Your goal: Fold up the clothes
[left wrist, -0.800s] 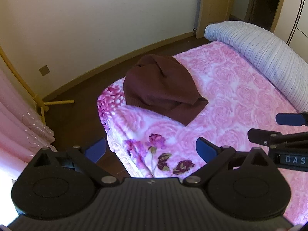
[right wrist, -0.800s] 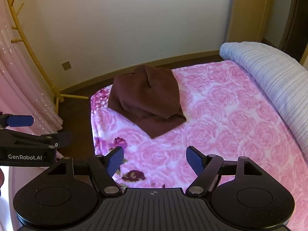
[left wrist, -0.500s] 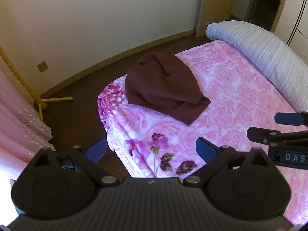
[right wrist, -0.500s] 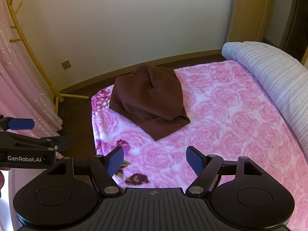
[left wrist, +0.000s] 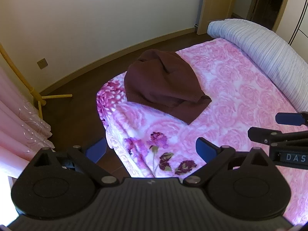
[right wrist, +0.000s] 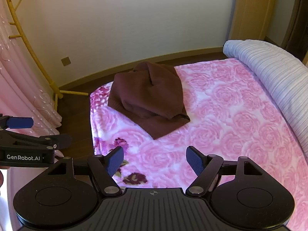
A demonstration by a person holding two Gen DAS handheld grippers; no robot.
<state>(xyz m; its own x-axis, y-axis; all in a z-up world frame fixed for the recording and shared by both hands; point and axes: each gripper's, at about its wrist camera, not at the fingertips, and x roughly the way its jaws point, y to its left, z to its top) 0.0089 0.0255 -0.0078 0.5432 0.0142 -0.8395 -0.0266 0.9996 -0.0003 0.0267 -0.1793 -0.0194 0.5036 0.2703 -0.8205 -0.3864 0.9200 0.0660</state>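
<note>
Maroon knitwear, probably a sweater (left wrist: 163, 84), lies in a rumpled heap near the corner of the bed, resting on a pink rose-print blanket (left wrist: 240, 96) with one flat flap pointing toward the cameras. Neither tool touches it. The left gripper (left wrist: 151, 149) hovers above the bed's near edge with its blue-padded fingers spread wide and nothing between them; the dark wooden floor (left wrist: 77, 113) shows beneath its left finger. The right gripper (right wrist: 155, 160) hangs over the blanket, likewise spread apart and empty, well short of the garment (right wrist: 148, 98). Each tool appears at the edge of the other's view, side by side. A rolled, ribbed pale-blue quilt (right wrist: 273, 71) lies along the far right side of the bed. Pink curtains (right wrist: 23, 96) and a yellow wooden coat stand (right wrist: 28, 44) stand at the left by the cream wall, and a wooden door (right wrist: 250, 9) shows at the upper right.
</note>
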